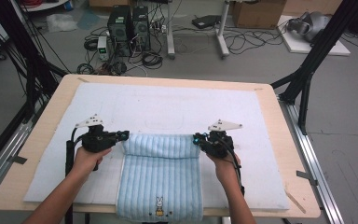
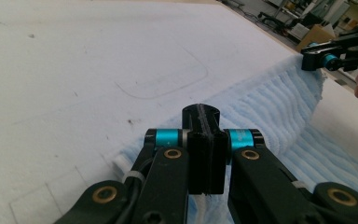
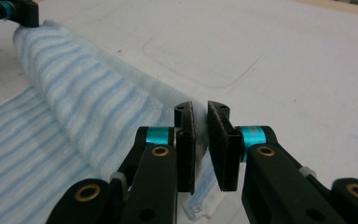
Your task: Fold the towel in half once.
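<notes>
Pinching the far corners of the light-blue striped towel (image 1: 161, 175), the left gripper (image 1: 124, 136) and right gripper (image 1: 197, 138) hold its folded edge stretched between them, raised off the white foam mat (image 1: 177, 105); the bunny-embroidered end lies nearest the person.

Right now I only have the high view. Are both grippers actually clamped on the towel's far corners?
Observer: The left gripper is. In its own view the jaws stand pressed together on the edge of the blue striped towel.
Operator: And the right?
Observer: The right gripper has towel fabric between its pads, though a narrow gap shows between the jaws higher up.
Operator: Is the far edge flat on the mat?
Observer: No. In the right gripper view it rises as a rounded ridge between the two grippers, above the white mat.
Operator: Anything under the fold?
Observer: Only the towel's own lower layer, lying flat.
</notes>
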The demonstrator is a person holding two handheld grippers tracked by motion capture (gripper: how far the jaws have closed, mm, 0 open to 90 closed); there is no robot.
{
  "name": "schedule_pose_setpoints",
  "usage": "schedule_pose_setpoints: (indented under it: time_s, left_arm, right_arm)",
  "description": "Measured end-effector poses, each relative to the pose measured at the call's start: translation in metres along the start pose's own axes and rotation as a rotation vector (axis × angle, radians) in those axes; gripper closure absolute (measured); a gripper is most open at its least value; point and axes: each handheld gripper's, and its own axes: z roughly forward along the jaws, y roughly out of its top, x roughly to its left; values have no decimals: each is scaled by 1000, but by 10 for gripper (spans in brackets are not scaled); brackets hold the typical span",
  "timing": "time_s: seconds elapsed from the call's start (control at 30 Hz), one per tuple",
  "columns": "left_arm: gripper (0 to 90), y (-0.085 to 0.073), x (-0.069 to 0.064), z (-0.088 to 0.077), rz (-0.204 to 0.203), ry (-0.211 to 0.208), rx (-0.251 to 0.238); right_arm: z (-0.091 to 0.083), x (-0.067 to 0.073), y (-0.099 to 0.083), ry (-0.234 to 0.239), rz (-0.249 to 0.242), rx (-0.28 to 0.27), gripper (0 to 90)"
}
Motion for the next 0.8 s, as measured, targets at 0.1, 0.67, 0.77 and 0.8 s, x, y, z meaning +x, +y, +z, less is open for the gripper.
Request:
schedule_pose_setpoints:
  time_s: [0.1, 0.67, 0.77, 0.8]
  left_arm:
    - [894, -9, -6, -4, 3, -12, 31]
    - [648, -36, -28, -25, 5, -86, 103]
    - [549, -28, -21, -27, -14, -38, 69]
    - [528, -25, -17, -26, -28, -22, 57]
  right_arm:
    - [-6, 3, -9, 7, -4, 8, 814]
    - [-41, 28, -44, 97, -34, 48, 725]
    - [-48, 23, -40, 58, 16, -27, 641]
    - [-50, 20, -38, 43, 40, -61, 643]
